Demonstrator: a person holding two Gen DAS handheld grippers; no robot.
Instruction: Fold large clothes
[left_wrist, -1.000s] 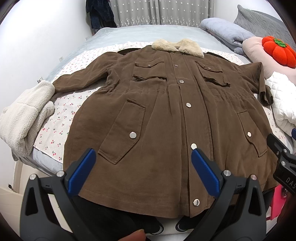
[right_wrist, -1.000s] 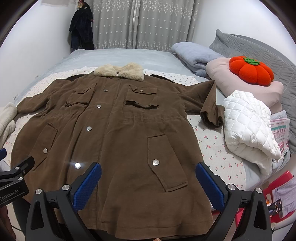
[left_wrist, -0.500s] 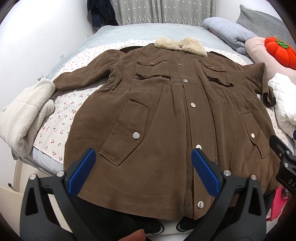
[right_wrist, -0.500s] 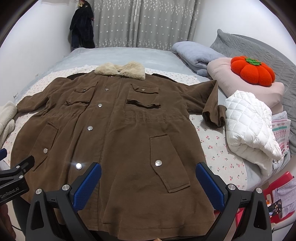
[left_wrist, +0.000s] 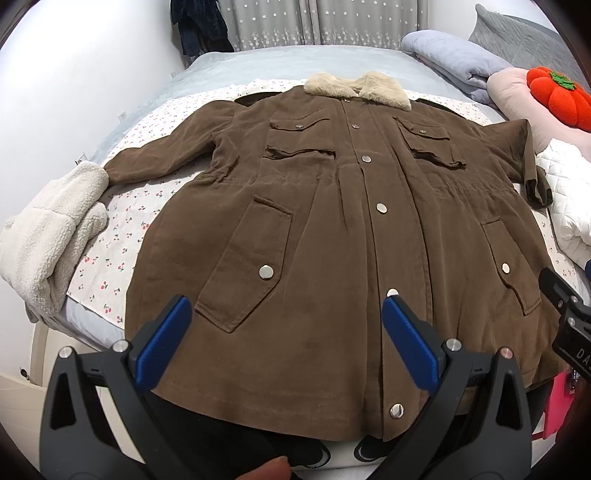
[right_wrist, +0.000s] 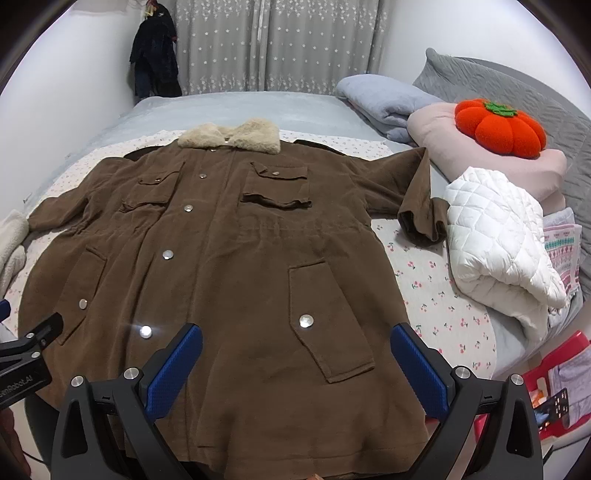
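Both cameras edge closer over the hem; left gripper (left_wrist: 282, 339) and right gripper (right_wrist: 295, 369) gape empty, brown coat (left_wrist: 332, 229) stretching lengthwise ahead, collar far.

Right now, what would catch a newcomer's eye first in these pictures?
A big brown button-front coat with a cream fur collar lies spread flat across the bed's cherry-print sheet. To its right, a bright orange pumpkin-shaped cushion sits on a pink pillow, above a folded white quilted jacket.
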